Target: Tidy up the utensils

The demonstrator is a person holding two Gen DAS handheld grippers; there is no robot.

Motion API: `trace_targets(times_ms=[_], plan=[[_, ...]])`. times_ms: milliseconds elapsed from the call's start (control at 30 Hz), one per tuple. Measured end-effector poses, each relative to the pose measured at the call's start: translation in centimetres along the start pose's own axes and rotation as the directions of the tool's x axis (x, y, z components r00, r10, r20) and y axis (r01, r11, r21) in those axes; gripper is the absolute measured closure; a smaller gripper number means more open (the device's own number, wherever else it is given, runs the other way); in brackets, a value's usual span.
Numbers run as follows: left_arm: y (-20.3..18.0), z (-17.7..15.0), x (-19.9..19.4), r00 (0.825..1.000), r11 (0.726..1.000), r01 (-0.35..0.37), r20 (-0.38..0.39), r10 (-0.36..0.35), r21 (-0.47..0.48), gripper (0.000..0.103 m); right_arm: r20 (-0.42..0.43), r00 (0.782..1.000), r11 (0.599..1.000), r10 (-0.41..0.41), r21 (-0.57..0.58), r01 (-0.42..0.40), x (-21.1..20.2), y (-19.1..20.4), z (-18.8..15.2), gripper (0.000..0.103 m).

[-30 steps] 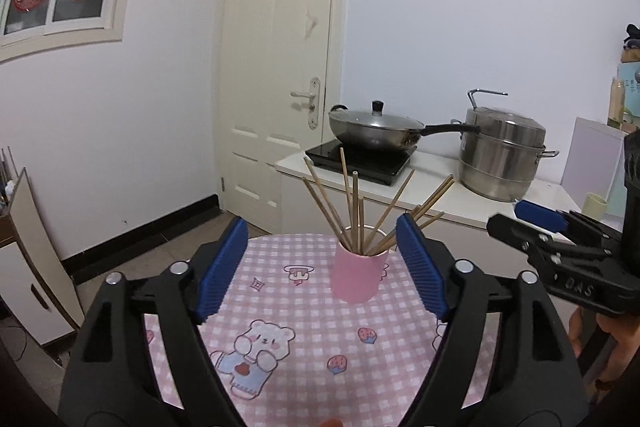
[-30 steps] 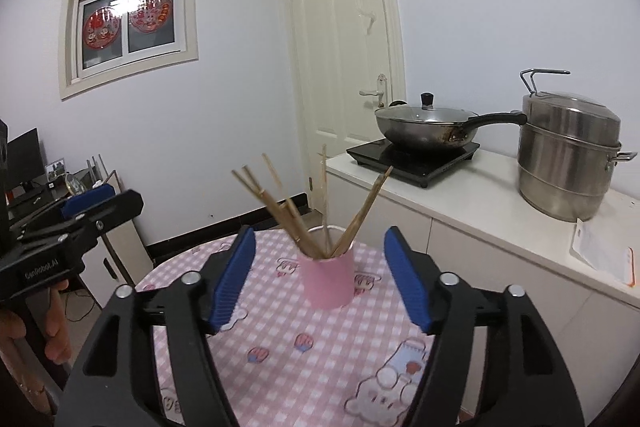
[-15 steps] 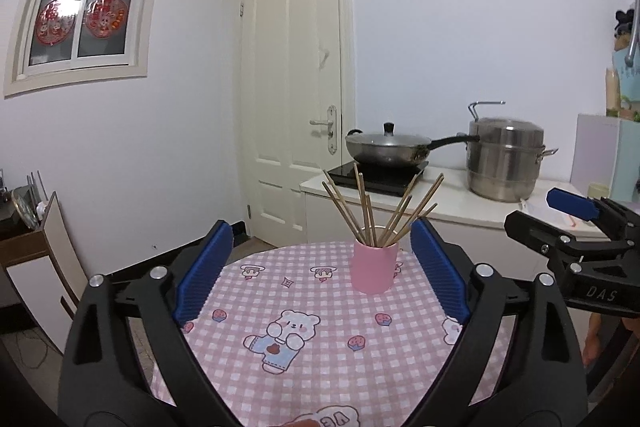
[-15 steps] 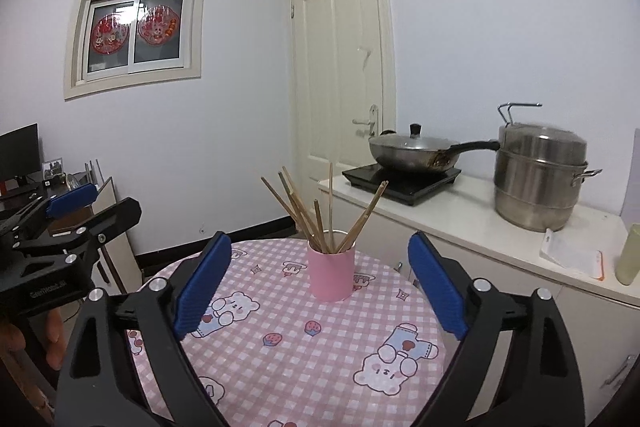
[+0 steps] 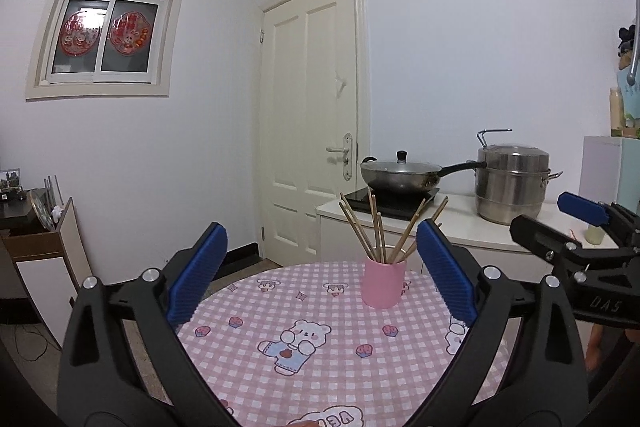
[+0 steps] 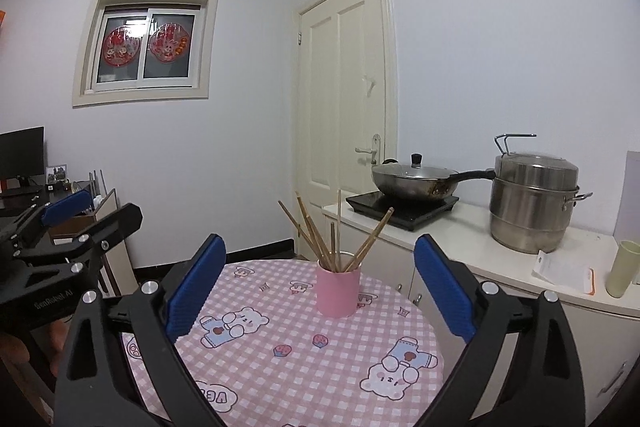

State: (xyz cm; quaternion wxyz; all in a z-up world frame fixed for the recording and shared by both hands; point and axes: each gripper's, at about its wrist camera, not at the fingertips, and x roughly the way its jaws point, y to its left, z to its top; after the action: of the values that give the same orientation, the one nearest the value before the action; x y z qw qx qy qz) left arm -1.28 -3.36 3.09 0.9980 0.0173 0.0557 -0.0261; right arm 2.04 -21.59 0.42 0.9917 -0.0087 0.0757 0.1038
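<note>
Both grippers sit farther back from the pink cup (image 5: pixel 383 281) than they did 1 second ago, when the cup filled the gap between each pair of blue pads; now it looks smaller and the round table (image 5: pixel 320 339) with its pink checked cloth shows more fully. The jaws have also spread: the left gripper (image 5: pixel 320 275) and the right gripper (image 6: pixel 320 277) are each still opening, with nothing pinched and nothing between the pads.

The chopsticks (image 5: pixel 376 227) stand together in the cup, fanned out and leaning on its rim, which suggests they are already gathered where they belong. The cup rests upright toward the far side of the table, well apart from both grippers. No loose chopsticks show on the cloth.

Each gripper points roughly level at the cup from its own side, the right one visible at the right edge of the left view, the left one at the left edge of the right view. My judgement: backing off with spread jaws fits a finished placement, so the task looks complete or nearly so.
</note>
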Motion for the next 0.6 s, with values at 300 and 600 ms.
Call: trace_targets(times_ms=[300,600], plan=[[0.46,0.37,-0.05,1.000,1.000,-0.019,0.019,0.019,-0.014,0.008,0.013,1.000,1.000,-0.006,-0.007,0.006,-0.03,0.33,0.01,0.009],[-0.06,0.49,0.44,0.999,0.999,-0.041,0.026,0.041,0.024,0.008,0.015,1.000,1.000,-0.008,-0.011,0.008,0.25,0.61,0.06,0.008]])
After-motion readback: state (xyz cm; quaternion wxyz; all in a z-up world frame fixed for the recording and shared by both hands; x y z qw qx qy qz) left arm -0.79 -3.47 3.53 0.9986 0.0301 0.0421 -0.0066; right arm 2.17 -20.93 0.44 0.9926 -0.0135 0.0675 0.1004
